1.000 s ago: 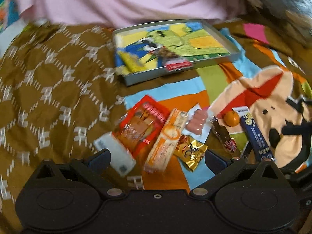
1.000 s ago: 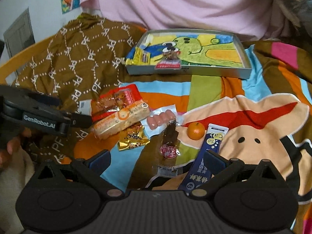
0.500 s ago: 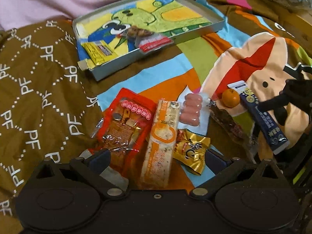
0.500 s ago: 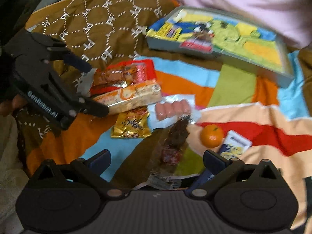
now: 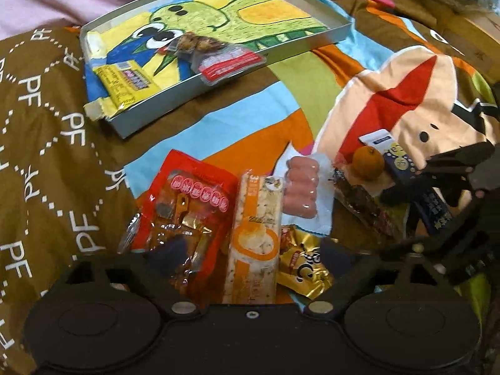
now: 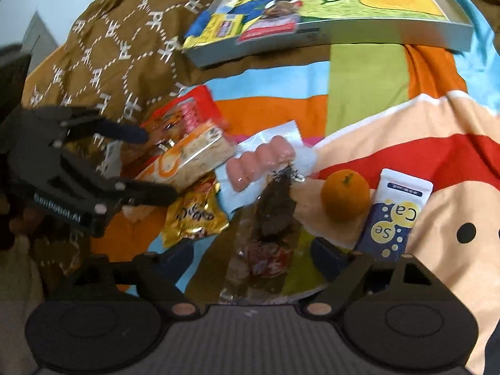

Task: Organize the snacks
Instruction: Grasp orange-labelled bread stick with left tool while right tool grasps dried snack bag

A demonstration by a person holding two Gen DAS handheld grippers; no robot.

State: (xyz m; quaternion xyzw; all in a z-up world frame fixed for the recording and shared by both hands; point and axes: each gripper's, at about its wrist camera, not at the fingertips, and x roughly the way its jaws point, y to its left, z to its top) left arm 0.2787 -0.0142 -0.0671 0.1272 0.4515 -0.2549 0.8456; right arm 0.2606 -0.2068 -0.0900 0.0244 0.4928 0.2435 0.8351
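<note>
Snacks | mixed wrappers, loose cluster | tray nearly bare

brown patterned cloth, cartoon blanket

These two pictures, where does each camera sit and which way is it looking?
Left wrist view: rides on the left hand-held gripper, looking down along its closing fingers at the orange-and-white snack bar between them; the right hand-held gripper shows at the right edge.
Right wrist view: rides on the right hand-held gripper, looking down at the dark meat snack between its closing fingers; the left hand-held gripper shows at left.
Shared: the snack pile, the mandarin and the dinosaur tray.
</note>
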